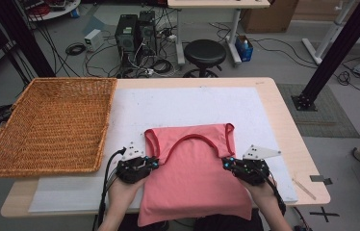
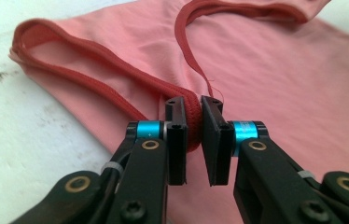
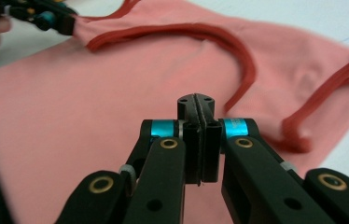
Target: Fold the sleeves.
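White mat point(image 1: 187, 103) beyond the pink tank top point(image 1: 192, 168) is bare up to the table's far edge, free passage there. Left of the top, a narrow bare strip, then the wicker basket point(image 1: 48, 125) with its raised rim blocks that side. Right of the top, bare mat and table edge point(image 1: 308, 168), open.

One pink top point(image 1: 192, 173), one wicker basket point(image 1: 48, 125), two grippers: left gripper point(image 1: 155, 163), right gripper point(image 1: 227, 163)
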